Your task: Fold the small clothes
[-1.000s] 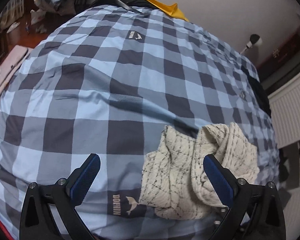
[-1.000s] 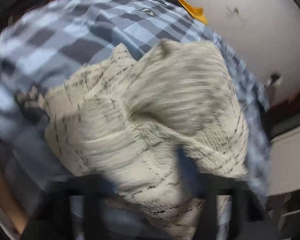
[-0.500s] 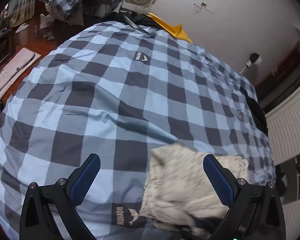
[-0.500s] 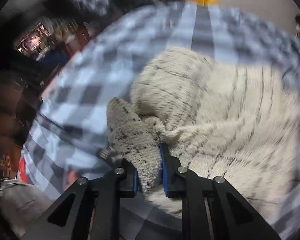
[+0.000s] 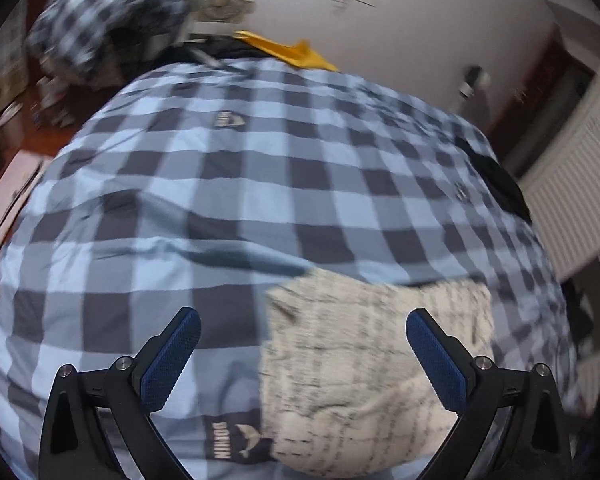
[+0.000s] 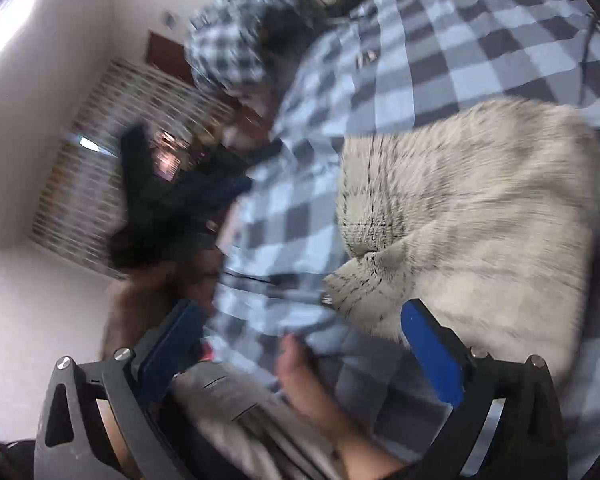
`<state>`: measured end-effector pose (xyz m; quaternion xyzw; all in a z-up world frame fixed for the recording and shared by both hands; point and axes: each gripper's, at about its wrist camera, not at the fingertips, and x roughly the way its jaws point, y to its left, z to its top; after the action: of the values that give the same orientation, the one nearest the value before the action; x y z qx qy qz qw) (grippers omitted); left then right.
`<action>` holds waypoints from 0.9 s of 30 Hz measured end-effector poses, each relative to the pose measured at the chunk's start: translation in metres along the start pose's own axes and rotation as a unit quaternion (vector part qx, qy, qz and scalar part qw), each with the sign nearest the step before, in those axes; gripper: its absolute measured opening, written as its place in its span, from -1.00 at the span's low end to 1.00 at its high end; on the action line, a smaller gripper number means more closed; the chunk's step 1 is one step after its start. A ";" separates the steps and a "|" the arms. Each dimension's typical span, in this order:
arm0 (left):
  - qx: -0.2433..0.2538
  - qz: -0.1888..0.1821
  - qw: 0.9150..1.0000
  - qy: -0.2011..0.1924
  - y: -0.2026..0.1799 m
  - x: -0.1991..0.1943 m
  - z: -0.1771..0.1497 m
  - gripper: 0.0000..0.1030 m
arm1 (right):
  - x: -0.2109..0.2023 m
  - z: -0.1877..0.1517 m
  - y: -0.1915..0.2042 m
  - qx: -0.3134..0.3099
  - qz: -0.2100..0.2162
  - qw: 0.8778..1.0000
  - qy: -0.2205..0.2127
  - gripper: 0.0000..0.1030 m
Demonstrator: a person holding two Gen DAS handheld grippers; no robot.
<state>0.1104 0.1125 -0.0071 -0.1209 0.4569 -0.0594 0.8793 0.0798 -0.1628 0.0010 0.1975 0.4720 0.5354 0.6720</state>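
Note:
A cream knit garment with thin black lines (image 5: pixel 364 364) lies folded flat on the blue-and-grey checked bedspread (image 5: pixel 228 184). My left gripper (image 5: pixel 304 356) is open and empty, held above the bed, with the garment under its right finger (image 5: pixel 436 360). In the right wrist view the same garment (image 6: pixel 472 216) lies ahead to the right. My right gripper (image 6: pixel 300 352) is open and empty, at the garment's near edge, apart from it. Both views are motion-blurred.
A heap of checked bedding (image 5: pixel 112 16) and a yellow cloth (image 5: pixel 288 52) lie at the bed's far end by the wall. A white radiator (image 5: pixel 572 200) stands to the right. The person's leg and foot (image 6: pixel 304 384) show at the bed's edge.
My right gripper has let go of the garment's edge, opened and drawn back towards the bed's edge. The garment now lies flatter, folded over. My left gripper stayed open and shifted slightly.

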 end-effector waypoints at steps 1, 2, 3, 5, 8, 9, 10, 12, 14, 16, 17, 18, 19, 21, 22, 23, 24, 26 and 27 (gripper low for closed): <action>0.016 -0.007 1.000 0.007 -0.010 0.005 -0.002 1.00 | -0.008 0.001 -0.003 0.000 -0.013 1.000 -0.014 0.93; 0.035 -0.014 0.999 0.017 -0.022 0.012 -0.006 1.00 | -0.023 0.003 -0.011 -0.001 -0.056 0.997 -0.045 0.93; 0.050 -0.015 0.998 0.026 -0.032 0.019 -0.009 1.00 | -0.032 0.006 -0.021 -0.003 -0.116 0.991 -0.074 0.93; 0.078 -0.010 0.996 0.046 -0.049 0.035 -0.018 1.00 | -0.031 0.015 -0.041 0.007 -0.230 0.969 -0.092 0.93; 0.120 0.005 0.990 0.072 -0.070 0.061 -0.033 1.00 | -0.010 0.025 -0.072 0.053 -0.280 0.956 -0.072 0.93; 0.142 0.016 0.987 0.077 -0.076 0.070 -0.039 1.00 | -0.002 0.027 -0.079 0.067 -0.273 0.958 -0.063 0.93; 0.166 0.036 0.983 0.077 -0.083 0.080 -0.046 1.00 | 0.005 0.028 -0.087 0.079 -0.270 0.958 -0.048 0.93; 0.197 0.076 0.974 0.077 -0.088 0.095 -0.059 1.00 | 0.025 0.023 -0.100 0.082 -0.273 0.958 -0.020 0.92; 0.202 0.097 0.971 0.086 -0.085 0.108 -0.068 1.00 | 0.027 0.018 -0.103 0.060 -0.269 0.961 -0.030 0.98; 0.185 0.093 0.972 0.107 -0.079 0.121 -0.073 1.00 | 0.029 0.012 -0.104 0.025 -0.295 0.955 -0.027 0.98; 0.179 0.089 0.973 0.112 -0.076 0.125 -0.074 1.00 | 0.030 0.012 -0.101 0.015 -0.305 0.952 -0.025 0.97; 0.175 0.086 0.974 0.115 -0.074 0.127 -0.073 1.00 | 0.033 0.012 -0.098 0.005 -0.309 0.951 -0.025 0.97; 0.171 0.081 0.975 0.117 -0.072 0.128 -0.072 1.00 | 0.027 0.011 -0.100 0.002 -0.310 0.951 -0.026 0.97; 0.161 0.067 0.977 0.121 -0.067 0.126 -0.068 1.00 | 0.024 0.012 -0.098 -0.007 -0.314 0.949 -0.028 0.97; 0.157 0.061 0.978 0.125 -0.065 0.124 -0.065 1.00 | 0.025 0.014 -0.098 -0.007 -0.312 0.950 -0.029 0.97; 0.147 0.053 0.979 0.132 -0.062 0.119 -0.060 1.00 | 0.022 0.015 -0.097 -0.003 -0.306 0.951 -0.030 0.97; 0.137 0.049 0.980 0.135 -0.059 0.114 -0.057 1.00 | 0.017 0.016 -0.096 0.010 -0.297 0.954 -0.029 0.98; 0.099 0.037 0.986 0.129 -0.051 0.089 -0.051 1.00 | 0.008 0.019 -0.108 0.055 -0.281 0.958 -0.024 0.98; 0.085 0.038 0.988 0.121 -0.047 0.078 -0.049 1.00 | 0.003 0.010 -0.110 0.064 -0.275 0.959 -0.029 0.98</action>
<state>0.1155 0.0426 -0.0838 -0.0200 0.5578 -0.0788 0.8260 0.1469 -0.1959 -0.0806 0.1180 0.5220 0.2928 0.7924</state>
